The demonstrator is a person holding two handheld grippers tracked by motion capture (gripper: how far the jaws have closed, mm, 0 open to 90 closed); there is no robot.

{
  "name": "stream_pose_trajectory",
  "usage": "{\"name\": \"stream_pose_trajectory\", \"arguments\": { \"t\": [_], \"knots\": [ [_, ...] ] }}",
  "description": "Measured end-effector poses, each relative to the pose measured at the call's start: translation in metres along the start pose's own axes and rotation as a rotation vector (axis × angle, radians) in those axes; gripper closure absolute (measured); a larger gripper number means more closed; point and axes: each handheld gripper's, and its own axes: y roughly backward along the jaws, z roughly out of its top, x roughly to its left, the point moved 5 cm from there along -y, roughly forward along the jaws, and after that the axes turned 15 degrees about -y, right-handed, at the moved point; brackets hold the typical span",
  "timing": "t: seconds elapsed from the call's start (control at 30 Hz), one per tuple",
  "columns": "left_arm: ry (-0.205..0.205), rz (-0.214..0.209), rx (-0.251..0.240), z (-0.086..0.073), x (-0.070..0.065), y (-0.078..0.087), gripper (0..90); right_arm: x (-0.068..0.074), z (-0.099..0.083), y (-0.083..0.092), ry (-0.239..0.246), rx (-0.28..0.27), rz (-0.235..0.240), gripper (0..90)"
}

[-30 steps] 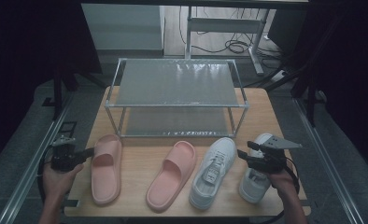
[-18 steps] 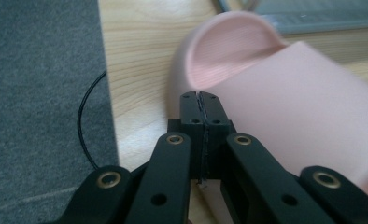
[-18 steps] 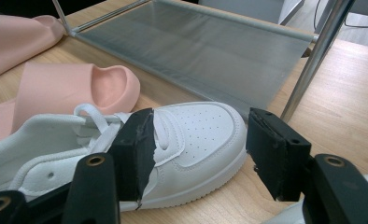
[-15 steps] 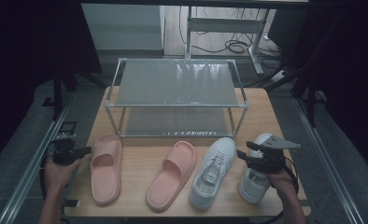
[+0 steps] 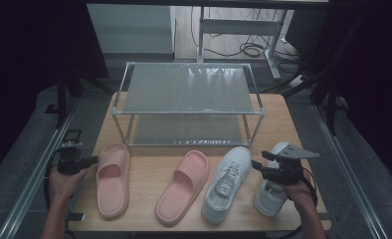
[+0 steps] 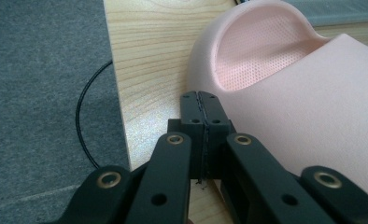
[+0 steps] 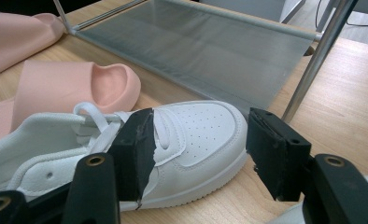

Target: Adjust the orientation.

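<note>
Four shoes lie in a row along the front of the wooden table (image 5: 149,169): a pink slipper (image 5: 112,181) at the left, a second pink slipper (image 5: 181,186), a white sneaker (image 5: 226,184) and another white sneaker (image 5: 271,199) at the right. My left gripper (image 5: 92,160) is shut and empty at the table's left edge. Its tips (image 6: 201,100) rest close against the toe side of the left slipper (image 6: 303,107). My right gripper (image 5: 259,167) hovers open above the right sneaker. Its jaws (image 7: 201,149) point at the toe of the other sneaker (image 7: 196,130), holding nothing.
A two-shelf metal shoe rack (image 5: 189,87) stands at the back of the table, its lower shelf (image 7: 210,51) just beyond the shoes. Grey floor and a black cable (image 6: 86,121) lie past the left table edge. Bare wood (image 7: 350,93) shows right of the rack's leg.
My left gripper has sunk slightly and settled beside the left slipper at the table edge. The right gripper and all the shoes have stayed put.
</note>
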Motion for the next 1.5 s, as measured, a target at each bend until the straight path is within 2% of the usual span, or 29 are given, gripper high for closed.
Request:
{"name": "stream_pose_trajectory", "arguments": {
  "t": [0.07,0.2,0.6,0.97,1.13,1.3,1.5],
  "knots": [
    [-0.011,-0.025,-0.007,0.001,-0.003,-0.002,90.0,0.0,0.0,0.0,0.001,0.002,-0.001,42.5],
    [-0.039,-0.05,-0.013,0.004,-0.013,-0.006,90.0,0.0,0.0,0.0,0.0,0.002,-0.001,42.4],
    [-0.107,-0.1,-0.004,0.02,-0.044,-0.019,90.0,-0.001,0.0,0.002,-0.002,-0.003,-0.002,42.5],
    [-0.148,-0.129,-0.003,0.034,-0.062,-0.027,90.0,-0.001,0.001,0.002,0.0,-0.004,-0.002,42.5],
    [-0.158,-0.131,-0.006,0.036,-0.066,-0.028,90.0,-0.002,0.0,0.002,-0.004,-0.004,-0.004,42.5],
    [-0.158,-0.104,-0.035,0.036,-0.062,-0.018,90.0,-0.002,0.0,0.002,-0.006,-0.005,-0.004,42.5],
    [-0.169,-0.054,-0.078,0.035,-0.057,0.016,89.4,-0.002,0.0,0.002,-0.002,-0.005,-0.004,42.4]
  ]
}}
